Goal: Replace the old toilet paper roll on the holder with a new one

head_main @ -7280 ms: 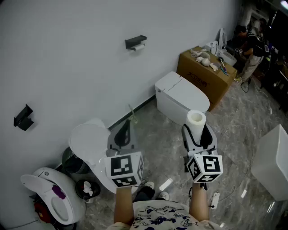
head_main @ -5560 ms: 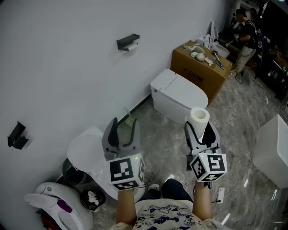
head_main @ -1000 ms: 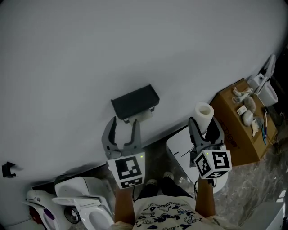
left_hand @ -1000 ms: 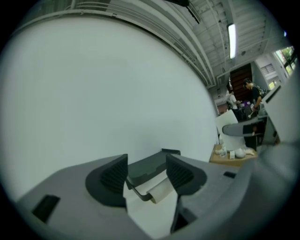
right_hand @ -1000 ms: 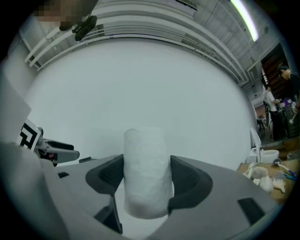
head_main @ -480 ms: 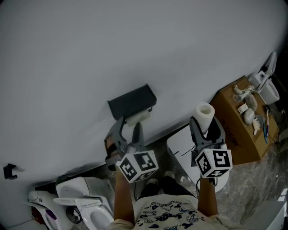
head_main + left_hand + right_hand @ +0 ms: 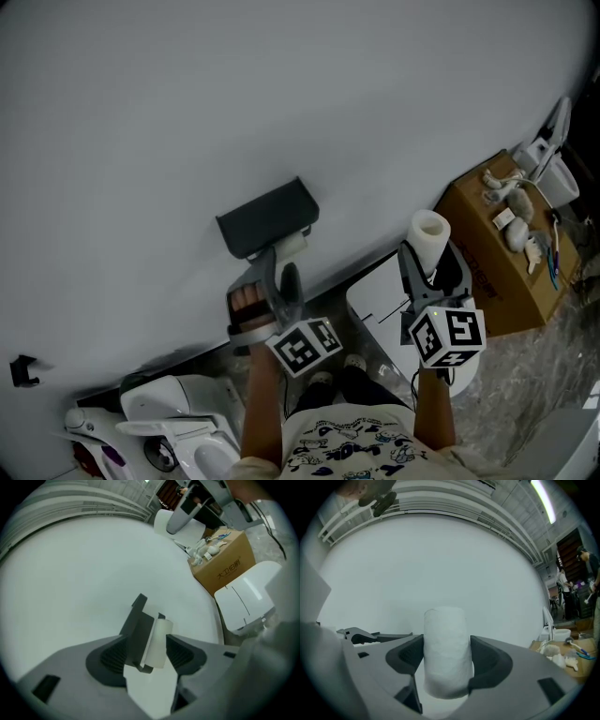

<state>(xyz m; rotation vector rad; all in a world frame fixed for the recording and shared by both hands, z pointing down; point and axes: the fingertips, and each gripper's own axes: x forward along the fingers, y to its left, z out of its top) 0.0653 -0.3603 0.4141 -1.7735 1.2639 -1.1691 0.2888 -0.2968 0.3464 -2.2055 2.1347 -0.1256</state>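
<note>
**Left gripper around the old roll at the holder; new roll held in the right**

The old toilet roll [image 7: 287,248], white and thin, hangs under the dark wall holder [image 7: 267,217] at the centre of the head view. In the left gripper view it sits between the jaws of the left gripper [image 7: 150,651], which stand apart and are not yet pressing on it. It is probably very light and soft, easily crushed. A gentle pinch across its middle should do, then a slide sideways off the holder.

Right of centre, the right gripper [image 7: 427,261] is clamped on the sides of the fuller new roll [image 7: 429,236], held upright.

Behind is a bare white wall [image 7: 187,94]. A white toilet [image 7: 375,298] and a cardboard box [image 7: 497,258] lie at the lower right.
</note>
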